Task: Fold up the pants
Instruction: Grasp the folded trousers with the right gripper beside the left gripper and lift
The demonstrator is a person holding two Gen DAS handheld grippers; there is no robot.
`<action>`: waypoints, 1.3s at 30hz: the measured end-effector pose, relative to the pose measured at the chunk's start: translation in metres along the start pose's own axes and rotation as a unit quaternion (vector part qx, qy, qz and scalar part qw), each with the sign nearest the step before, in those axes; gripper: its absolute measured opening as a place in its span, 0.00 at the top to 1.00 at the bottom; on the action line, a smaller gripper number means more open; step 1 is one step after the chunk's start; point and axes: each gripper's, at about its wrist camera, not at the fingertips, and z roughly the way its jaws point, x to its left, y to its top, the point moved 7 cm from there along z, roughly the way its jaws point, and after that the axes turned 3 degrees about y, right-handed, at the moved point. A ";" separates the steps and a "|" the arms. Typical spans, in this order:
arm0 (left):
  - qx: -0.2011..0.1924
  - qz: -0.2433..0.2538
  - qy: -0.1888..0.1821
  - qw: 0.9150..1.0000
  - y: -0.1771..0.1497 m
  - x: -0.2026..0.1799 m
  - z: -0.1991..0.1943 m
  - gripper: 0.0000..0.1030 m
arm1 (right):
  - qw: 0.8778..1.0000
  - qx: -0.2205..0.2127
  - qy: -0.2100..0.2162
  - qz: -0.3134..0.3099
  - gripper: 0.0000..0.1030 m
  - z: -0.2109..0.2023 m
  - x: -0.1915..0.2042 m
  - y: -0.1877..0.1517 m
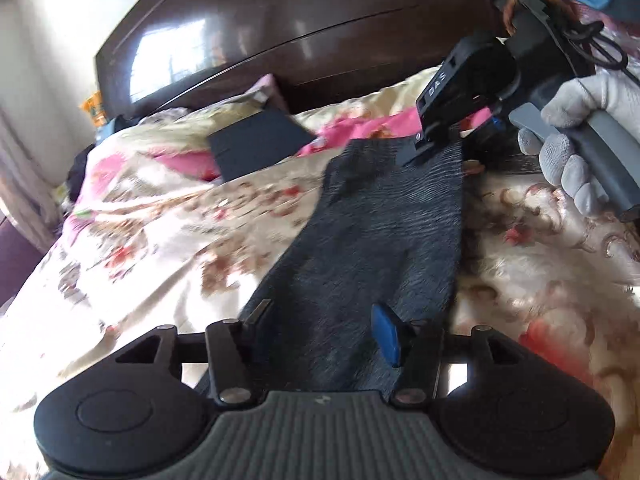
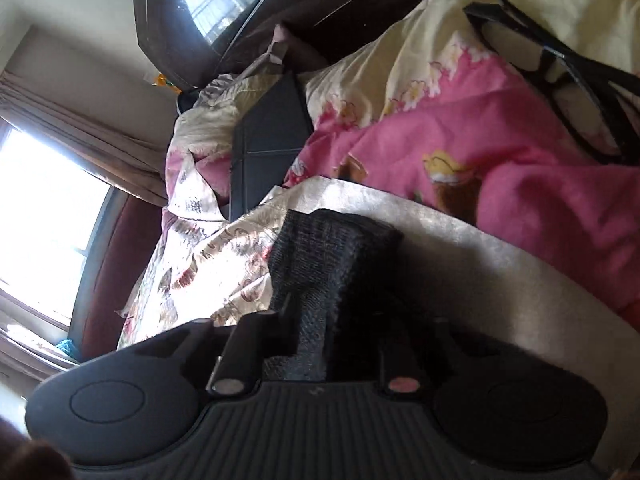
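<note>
The pants (image 1: 372,232) are lying as a narrow folded strip on the bed (image 1: 160,224), stretching between both hand-held grippers; left hand-held gripper (image 1: 320,328) and right hand-held gripper (image 1: 420,148) are standing open, so further folds are probably remaining.

Floral bedspread (image 1: 168,232) over bed; pink blanket (image 2: 500,152) behind it; flat black case (image 1: 256,148) on bedding; dark glossy wooden headboard (image 1: 280,28); curtained window (image 2: 44,224).
</note>
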 end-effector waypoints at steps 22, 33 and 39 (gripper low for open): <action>0.112 0.046 0.078 0.990 -0.124 0.136 -0.046 0.35 | 0.898 0.247 0.036 -0.362 0.75 0.036 0.185 -0.105; 0.108 0.088 -0.027 0.990 -0.149 0.147 -0.043 0.35 | 0.635 0.528 0.087 -0.557 0.65 0.140 0.219 -0.268; 0.124 0.089 -0.071 0.986 -0.166 0.147 -0.034 0.35 | 0.618 0.565 0.057 -0.544 0.80 0.157 0.208 -0.279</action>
